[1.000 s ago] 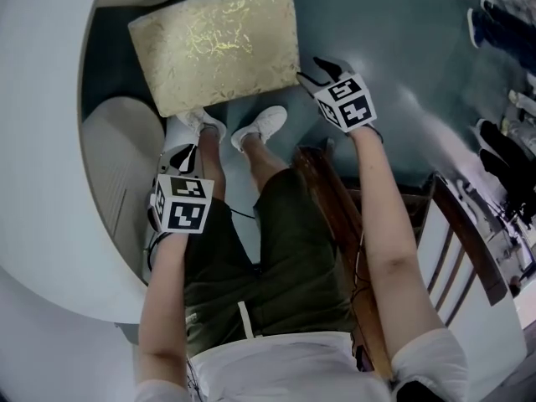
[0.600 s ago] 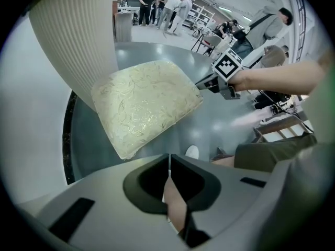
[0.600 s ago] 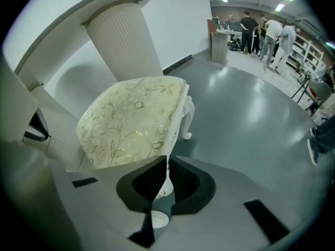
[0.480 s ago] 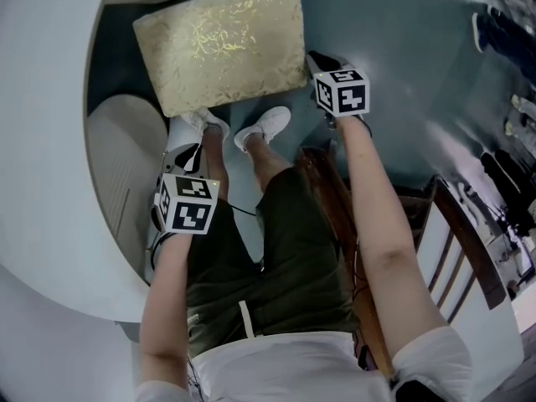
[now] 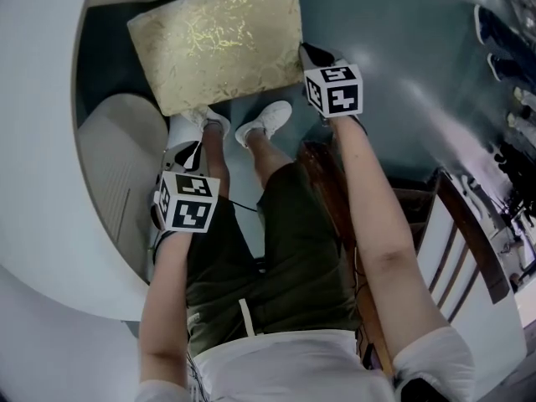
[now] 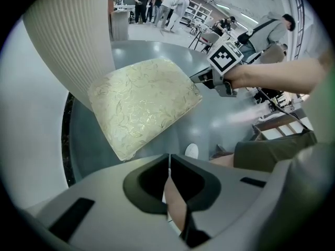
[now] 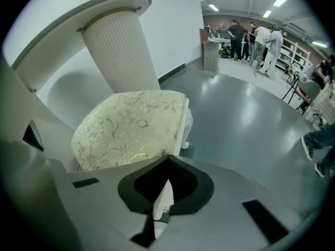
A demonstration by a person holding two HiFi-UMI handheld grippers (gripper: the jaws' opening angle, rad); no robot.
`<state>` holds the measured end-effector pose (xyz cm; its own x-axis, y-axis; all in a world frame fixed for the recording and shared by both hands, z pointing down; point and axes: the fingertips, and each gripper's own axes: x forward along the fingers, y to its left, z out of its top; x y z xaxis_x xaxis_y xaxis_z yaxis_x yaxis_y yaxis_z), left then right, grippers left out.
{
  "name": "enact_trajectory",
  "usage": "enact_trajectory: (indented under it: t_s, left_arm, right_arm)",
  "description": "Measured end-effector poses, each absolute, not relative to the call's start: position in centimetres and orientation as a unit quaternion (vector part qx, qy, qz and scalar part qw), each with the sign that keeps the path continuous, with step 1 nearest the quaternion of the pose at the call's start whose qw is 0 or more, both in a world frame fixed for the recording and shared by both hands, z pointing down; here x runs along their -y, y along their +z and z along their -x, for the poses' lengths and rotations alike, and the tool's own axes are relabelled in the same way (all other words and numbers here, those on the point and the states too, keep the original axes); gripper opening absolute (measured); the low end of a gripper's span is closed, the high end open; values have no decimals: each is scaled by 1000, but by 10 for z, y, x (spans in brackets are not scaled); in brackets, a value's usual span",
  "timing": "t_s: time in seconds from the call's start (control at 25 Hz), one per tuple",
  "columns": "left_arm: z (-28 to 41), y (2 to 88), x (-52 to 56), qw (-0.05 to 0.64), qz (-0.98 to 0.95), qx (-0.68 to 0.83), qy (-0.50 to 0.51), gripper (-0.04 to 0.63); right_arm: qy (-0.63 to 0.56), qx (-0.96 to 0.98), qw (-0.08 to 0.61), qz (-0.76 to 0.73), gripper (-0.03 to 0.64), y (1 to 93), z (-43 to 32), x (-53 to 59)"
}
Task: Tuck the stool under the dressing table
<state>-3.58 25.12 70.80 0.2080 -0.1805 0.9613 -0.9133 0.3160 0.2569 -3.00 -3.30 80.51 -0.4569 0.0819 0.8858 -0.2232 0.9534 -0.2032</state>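
Note:
The stool [image 5: 218, 44] has a cream cushion with a gold leaf pattern and stands on the grey floor, partly under the white dressing table [image 5: 42, 141]. My right gripper [image 5: 306, 54] is shut, with its tips against the cushion's near right corner and nothing between the jaws. In the right gripper view the cushion [image 7: 131, 127] fills the space just past the closed jaws [image 7: 167, 156]. My left gripper [image 5: 186, 153] hangs shut beside the person's left leg, well short of the stool. The left gripper view shows the stool [image 6: 144, 103] ahead and the right gripper [image 6: 198, 78] at its corner.
Fluted white pedestals [image 5: 117, 166] [image 7: 120, 51] of the table flank the stool. The person's white shoes [image 5: 264, 124] stand just in front of the stool. A dark wooden chair [image 5: 452, 224] is close behind on the right. Several people [image 7: 251, 41] stand far off.
The right gripper slid left to the stool's near right corner, rolled at the wrist, and its jaws closed. The left gripper stayed where it was.

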Motion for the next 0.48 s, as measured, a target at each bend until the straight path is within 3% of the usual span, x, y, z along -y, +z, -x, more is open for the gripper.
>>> enact_trajectory:
  t_s: [0.48]
  left_arm:
    - [42,708,-256,597,-495,551,308,11]
  right_arm:
    - [151,810,564,-45,8,831,18,46]
